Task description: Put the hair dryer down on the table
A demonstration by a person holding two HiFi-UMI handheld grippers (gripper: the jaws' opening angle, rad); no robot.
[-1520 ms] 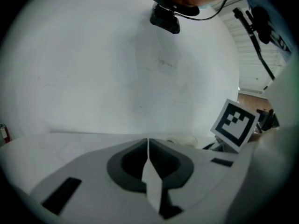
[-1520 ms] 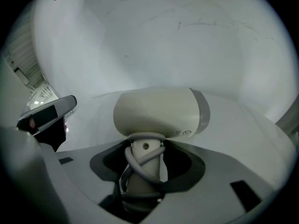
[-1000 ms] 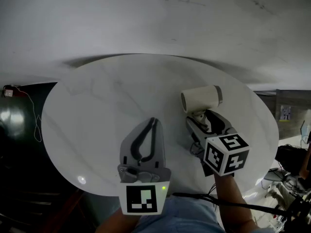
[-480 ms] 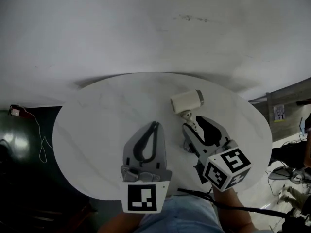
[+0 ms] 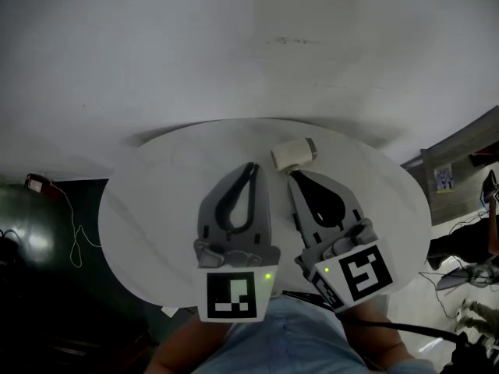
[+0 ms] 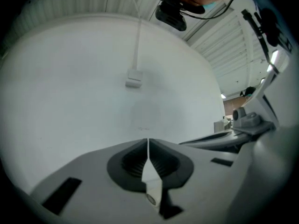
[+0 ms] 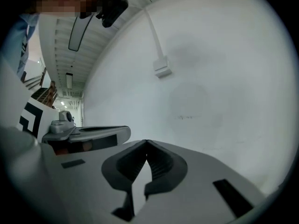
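you've let go: your right hand-held gripper (image 5: 294, 178) is closed and empty, the hair dryer (image 5: 293, 153) resting on the tabletop (image 5: 156, 201) just beyond its tips. your left hand-held gripper (image 5: 250, 168) is closed too; the job looks done.

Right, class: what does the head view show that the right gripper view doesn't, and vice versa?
Only the head view: the hair dryer lying on the round white table. Only the right gripper view: a small white box on the wall, a strip running up from it. Both: the right gripper, shut and empty, with the left gripper beside it.
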